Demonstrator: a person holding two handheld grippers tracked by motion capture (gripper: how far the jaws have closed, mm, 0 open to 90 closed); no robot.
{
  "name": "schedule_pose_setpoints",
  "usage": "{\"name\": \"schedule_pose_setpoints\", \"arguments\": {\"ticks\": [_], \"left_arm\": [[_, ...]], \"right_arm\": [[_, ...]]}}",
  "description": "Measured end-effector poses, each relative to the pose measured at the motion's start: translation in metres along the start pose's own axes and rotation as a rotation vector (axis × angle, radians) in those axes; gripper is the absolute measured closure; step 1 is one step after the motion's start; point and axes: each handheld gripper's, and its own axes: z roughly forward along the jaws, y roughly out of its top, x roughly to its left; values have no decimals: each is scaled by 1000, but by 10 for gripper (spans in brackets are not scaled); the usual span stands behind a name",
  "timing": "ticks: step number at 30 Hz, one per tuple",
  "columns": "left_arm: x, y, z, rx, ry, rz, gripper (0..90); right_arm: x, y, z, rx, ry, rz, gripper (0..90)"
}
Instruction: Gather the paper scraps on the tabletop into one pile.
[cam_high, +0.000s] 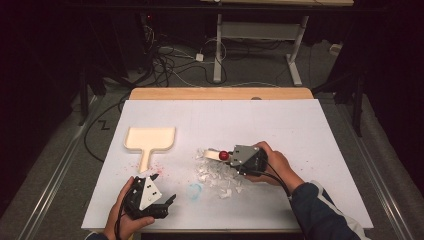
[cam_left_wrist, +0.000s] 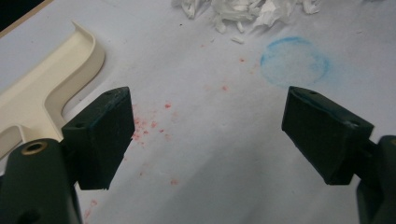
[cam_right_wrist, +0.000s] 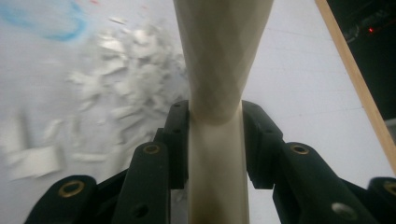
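A cream dustpan (cam_high: 150, 138) lies flat at the table's left, its handle toward me; its rim (cam_left_wrist: 51, 79) sits left of my left jaws. White paper scraps (cam_high: 215, 172) are heaped mid-table (cam_left_wrist: 252, 11) (cam_right_wrist: 116, 79). My right gripper (cam_high: 229, 156) is shut on the stem of a cream tool (cam_right_wrist: 219, 46), which widens away from the jaws and reaches over the scraps (cam_high: 212, 155). A small red ball (cam_high: 224, 155) shows at its jaws. My left gripper (cam_high: 165, 187) hovers near the front edge, open and holding nothing (cam_left_wrist: 210, 135).
A faint blue ring (cam_high: 195, 190) is drawn on the white sheet in front of the scraps (cam_left_wrist: 294, 60). Red specks (cam_high: 157, 167) dot the sheet by the dustpan handle (cam_left_wrist: 149, 126). The wooden table edge (cam_high: 220, 93) runs along the back, with cables on the floor beyond.
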Motion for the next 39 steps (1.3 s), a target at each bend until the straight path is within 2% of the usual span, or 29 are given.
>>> {"name": "schedule_pose_setpoints", "arguments": {"ticks": [2,3,5,6,9,10,13,14,16,17,18,19,20,22,23,24,25,26,28,30,31,32,33,34,35,36,39], "left_arm": [[0,0,0,3,-7,-3,163],[0,1,1,6,-6,-1,163],[-1,1,1,9,-6,1,163],[-1,1,1,6,-7,0,163],[0,1,0,2,-5,-2,163],[0,1,-1,3,-4,-3,163],[1,1,-1,1,-4,-7,163],[1,0,-1,-1,-5,-7,163],[1,0,-2,-2,-5,-7,163],[1,0,-2,-2,-5,-6,163],[1,0,-2,-2,-4,-5,163],[1,1,-2,-1,-3,-3,163],[1,1,-2,-1,-3,-2,163],[1,1,-2,2,-7,-3,163],[1,1,-2,3,-7,-3,163],[0,1,-1,7,-7,2,163],[0,1,-1,8,-7,6,163],[0,1,-1,9,-7,9,163],[0,2,0,9,-9,9,163],[-1,2,0,8,-13,14,163],[-1,3,0,7,-14,19,163],[-1,3,0,4,-18,19,163],[-1,3,0,5,-20,20,163],[-1,3,0,4,-21,20,163],[-1,3,0,2,-24,18,163],[0,3,1,-1,-29,16,163],[0,4,1,-6,-36,9,163]], "right_arm": [[2,-1,-3,-8,5,9,675],[5,-2,-9,-10,23,10,676],[7,-3,-16,-31,8,16,677],[7,-3,-22,-35,-19,20,679],[4,-3,-29,-45,-22,25,679],[0,-4,-36,-64,-52,47,679],[-5,-5,-44,-68,-71,57,679],[-6,-7,-47,-71,-94,81,679],[-12,-12,-54,-56,-128,119,680],[-12,-12,-54,-56,-128,119,680],[-15,-17,-58,-38,-150,155,679],[-15,-17,-58,-38,-150,155,679],[-18,-24,-59,-19,-178,196,679],[-18,-27,-60,-6,-190,210,679],[-19,-37,-61,34,-249,247,679],[-19,-37,-61,34,-249,247,679],[-20,-49,-60,71,-286,300,679],[-20,-49,-60,71,-286,300,679],[-20,-56,-57,114,-309,329,679],[-18,-59,-53,149,-301,340,680],[-12,-56,-49,148,-289,362,679],[-12,-56,-49,148,-289,362,679],[-1,-50,-44,160,-303,370,678],[5,-46,-41,169,-299,353,677],[5,-46,-41,169,-299,353,677],[17,-38,-39,164,-295,348,677],[25,-28,-39,139,-282,351,678]]}}
